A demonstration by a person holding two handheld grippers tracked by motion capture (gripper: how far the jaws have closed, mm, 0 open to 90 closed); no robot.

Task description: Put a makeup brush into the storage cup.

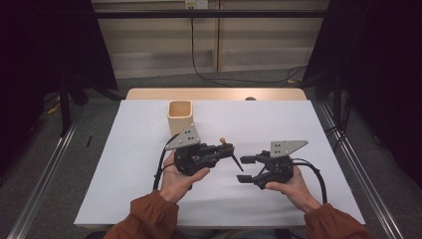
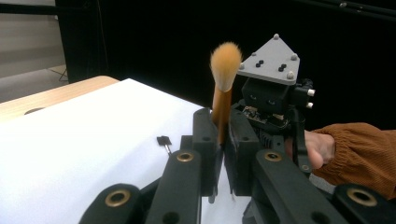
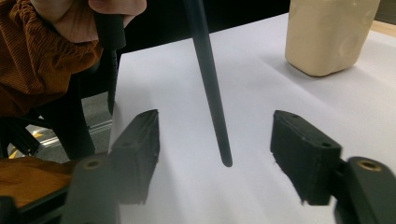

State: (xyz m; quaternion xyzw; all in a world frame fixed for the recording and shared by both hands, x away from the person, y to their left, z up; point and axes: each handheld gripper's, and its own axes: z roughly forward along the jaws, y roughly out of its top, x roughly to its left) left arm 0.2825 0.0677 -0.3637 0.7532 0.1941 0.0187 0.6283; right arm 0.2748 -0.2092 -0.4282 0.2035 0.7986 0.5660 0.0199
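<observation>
A make-up brush (image 2: pixel 225 65) with a tuft of orange bristles stands upright between the jaws of my left gripper (image 2: pixel 219 140), which is shut on its orange neck. In the high view the left gripper (image 1: pixel 225 149) holds the brush (image 1: pixel 234 158) at mid-table, its black handle slanting down to the right. The handle's tip (image 3: pixel 219 140) hangs between the pads of my right gripper (image 3: pixel 219 144), which is open and touches neither side of it. The right gripper (image 1: pixel 244 169) sits just right of the left one.
A beige square cup (image 1: pixel 179 115) stands upright behind the left gripper, also at the top right of the right gripper view as cup (image 3: pixel 329 32). A white sheet (image 1: pixel 124 164) covers the table, with a wooden edge (image 1: pixel 149 93) at the back. Metal rails run along both sides.
</observation>
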